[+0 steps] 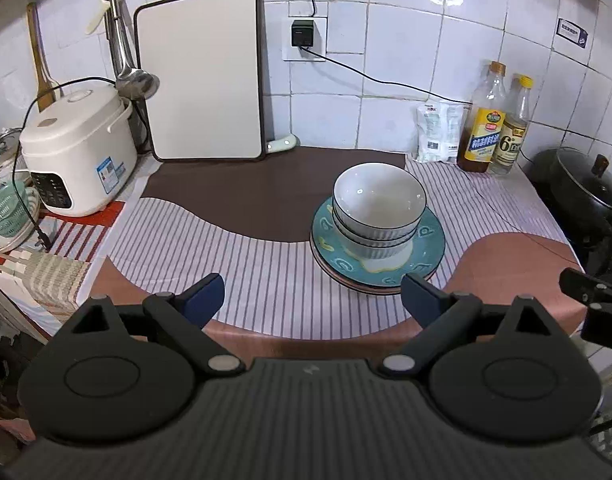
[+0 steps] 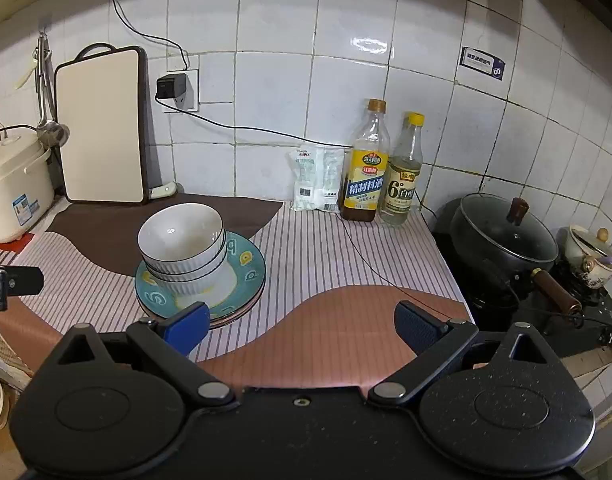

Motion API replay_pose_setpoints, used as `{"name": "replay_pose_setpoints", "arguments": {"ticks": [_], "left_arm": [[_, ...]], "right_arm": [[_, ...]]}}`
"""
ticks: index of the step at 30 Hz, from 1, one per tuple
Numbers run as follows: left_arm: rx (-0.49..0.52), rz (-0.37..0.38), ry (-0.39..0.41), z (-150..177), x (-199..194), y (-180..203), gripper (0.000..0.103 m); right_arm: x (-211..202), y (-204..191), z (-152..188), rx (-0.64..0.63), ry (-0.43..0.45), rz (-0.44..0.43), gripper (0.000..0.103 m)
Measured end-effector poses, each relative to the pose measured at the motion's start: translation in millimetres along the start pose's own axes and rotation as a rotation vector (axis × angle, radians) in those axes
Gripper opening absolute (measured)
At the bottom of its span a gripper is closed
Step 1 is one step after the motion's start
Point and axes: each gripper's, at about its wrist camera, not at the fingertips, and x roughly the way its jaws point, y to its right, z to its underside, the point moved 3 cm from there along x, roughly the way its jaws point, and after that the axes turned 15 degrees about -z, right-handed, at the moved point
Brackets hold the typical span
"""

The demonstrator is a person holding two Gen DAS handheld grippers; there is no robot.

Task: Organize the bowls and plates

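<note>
In front of the cutting board (image 1: pixel 204 76), on the desk (image 1: pixel 266 312), nested bowls (image 1: pixel 380 200) crown stacked plates (image 1: pixel 426 252); left claw (image 1: pixel 312 302) and right claw (image 2: pixel 302 326), wide open, hold nothing, so an off-centre grasp may topple the stack.

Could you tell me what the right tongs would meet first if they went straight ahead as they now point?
Probably nothing at first: the right tongs, open, point past the plates over bare cloth; likely the white packet or bottles at the wall, though depth is unclear.
</note>
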Motion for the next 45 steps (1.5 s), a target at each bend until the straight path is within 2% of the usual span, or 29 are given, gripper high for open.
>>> {"name": "replay_pose_setpoints", "arguments": {"ticks": [23, 45], "left_arm": [[-0.006, -0.037, 0.031, 10.5, 9.2, 0.5, 0.096], [-0.001, -0.033, 0.037, 13.5, 10.6, 2.4, 0.096]], "right_arm": [[1.5, 0.2, 8.2, -0.020, 0.047, 0.019, 0.100], [4.8, 3.6, 12.5, -0.013, 0.059, 0.047, 0.100]]}}
